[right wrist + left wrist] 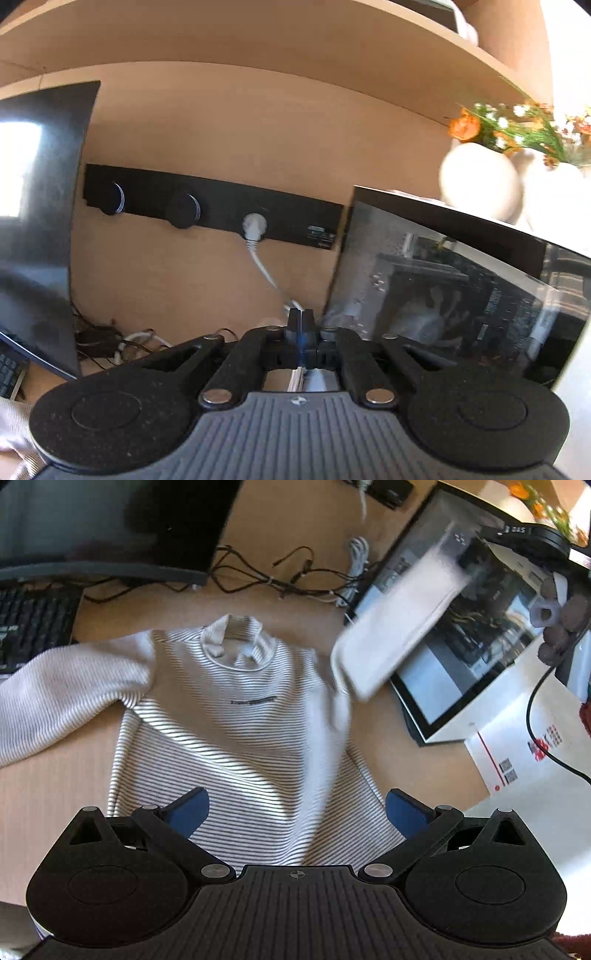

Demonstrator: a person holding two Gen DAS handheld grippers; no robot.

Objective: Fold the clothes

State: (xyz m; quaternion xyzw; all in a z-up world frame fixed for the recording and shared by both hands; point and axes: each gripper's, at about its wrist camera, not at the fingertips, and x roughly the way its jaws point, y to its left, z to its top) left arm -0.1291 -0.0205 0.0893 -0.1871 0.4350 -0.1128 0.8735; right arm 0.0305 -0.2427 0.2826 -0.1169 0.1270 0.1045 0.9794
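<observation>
A white sweater with thin dark stripes (236, 716) lies front up on the wooden desk (55, 794), collar (236, 638) toward the far side. Its left sleeve (55, 698) is spread out to the left. Its right sleeve (399, 627) is lifted off the desk, blurred, with the cuff held by my right gripper (471, 555) at the upper right. In the right wrist view the right gripper (301, 321) is shut, with a strip of pale cloth between its fingers. My left gripper (297, 808) hovers open above the sweater's lower hem, holding nothing.
A dark monitor (110, 524) and keyboard (29, 627) stand at the back left, with tangled cables (280, 576) behind the collar. A leaning screen (461, 635) and a white box with red print (535, 753) lie to the right. A wall socket strip (214, 210) and flower vases (480, 181) sit behind.
</observation>
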